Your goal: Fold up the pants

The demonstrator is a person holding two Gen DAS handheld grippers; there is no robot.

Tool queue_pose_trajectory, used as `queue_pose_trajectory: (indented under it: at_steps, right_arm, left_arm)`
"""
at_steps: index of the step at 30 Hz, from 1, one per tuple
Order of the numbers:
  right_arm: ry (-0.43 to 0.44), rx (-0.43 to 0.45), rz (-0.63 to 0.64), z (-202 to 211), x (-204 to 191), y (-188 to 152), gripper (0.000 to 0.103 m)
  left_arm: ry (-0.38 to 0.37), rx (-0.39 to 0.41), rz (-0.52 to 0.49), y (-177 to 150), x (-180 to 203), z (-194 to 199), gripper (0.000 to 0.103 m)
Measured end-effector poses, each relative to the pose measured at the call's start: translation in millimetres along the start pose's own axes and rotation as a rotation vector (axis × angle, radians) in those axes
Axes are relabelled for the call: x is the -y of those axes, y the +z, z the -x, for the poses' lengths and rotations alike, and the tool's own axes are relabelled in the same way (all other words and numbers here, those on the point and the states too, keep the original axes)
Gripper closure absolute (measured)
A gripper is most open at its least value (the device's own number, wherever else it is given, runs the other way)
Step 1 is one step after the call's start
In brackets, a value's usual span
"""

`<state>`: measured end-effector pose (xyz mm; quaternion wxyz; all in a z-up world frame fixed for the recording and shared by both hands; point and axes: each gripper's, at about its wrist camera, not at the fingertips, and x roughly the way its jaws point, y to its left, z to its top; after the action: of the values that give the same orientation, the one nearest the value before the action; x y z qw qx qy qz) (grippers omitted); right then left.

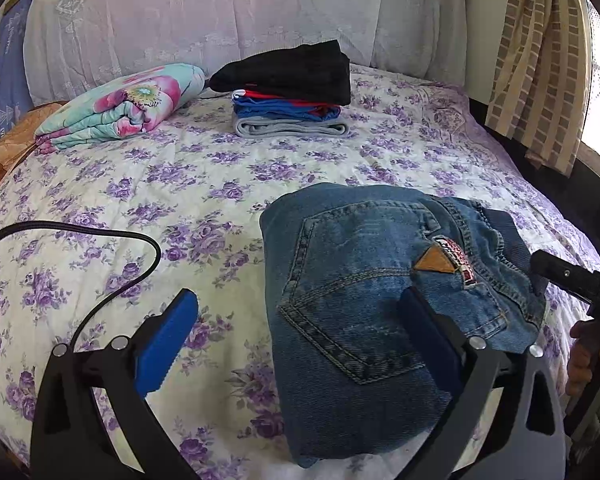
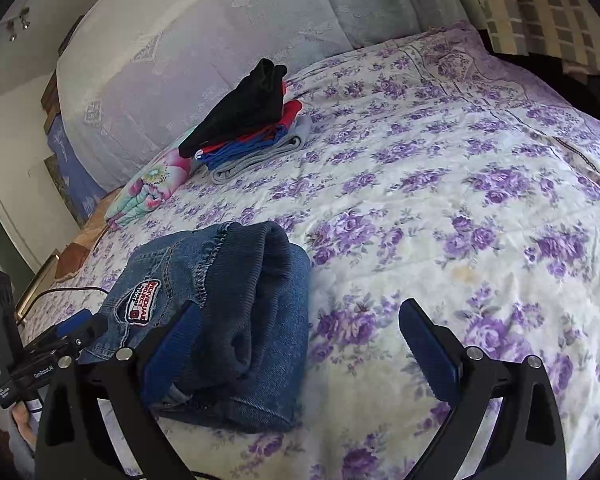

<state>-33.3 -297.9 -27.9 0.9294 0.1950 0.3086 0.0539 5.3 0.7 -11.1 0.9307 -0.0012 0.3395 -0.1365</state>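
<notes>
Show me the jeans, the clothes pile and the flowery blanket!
jeans (image 1: 340, 280), left wrist view, back pocket.
clothes pile (image 1: 292, 76), left wrist view, black top garment.
blanket (image 1: 140, 100), left wrist view, pink flower.

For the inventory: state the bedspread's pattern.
Purple flowers on white bedspread; clearest in the right wrist view.

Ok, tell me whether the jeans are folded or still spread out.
Folded. The jeans lie as a compact stack on the bedspread, back pocket on top; the right wrist view shows several layers at the waistband end.
</notes>
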Motion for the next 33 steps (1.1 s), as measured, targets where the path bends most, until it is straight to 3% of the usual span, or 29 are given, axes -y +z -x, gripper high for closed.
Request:
queue_pose_trajectory:
  at_steps: [9, 15, 19, 23, 27, 33]
  right_arm:
    - [0.046, -0.017, 0.081, 24.4, -18.9, -24.7, 0.004]
    - [0.018, 0.037, 0.2, 27.9, -47.6, -29.1, 0.004]
    - [0.005, -0.056, 0.205, 2.4, -43.6, -39.4, 0.004]
    - [0.078, -0.101, 0.129, -7.7, -27.4, -44.7, 0.004]
    - [0.068, -0.079, 0.141, -0.4, -32.4, -43.0, 0.004]
    - [0.038, 0.026, 0.145, 27.5, -30.4, -26.4, 0.004]
  left_arm:
    - [-0.068, -0.016, 0.057, -12.6, -19.2, 19.9, 0.004]
    - [-0.05, 0.011, -0.043, -24.8, -3.8, 35.4, 0.005]
    - [-0.022, -0.019, -0.09, -33.0, 1.7, 20.1, 0.004]
    - [-0.126, -0.099, 0.04, -38.6, -18.8, 0.6, 0.004]
    - [-0.153, -0.102, 0.059, -35.2, -22.7, 5.8, 0.004]
    - [-0.112, -0.045, 0.072, -15.2, -32.2, 23.9, 0.004]
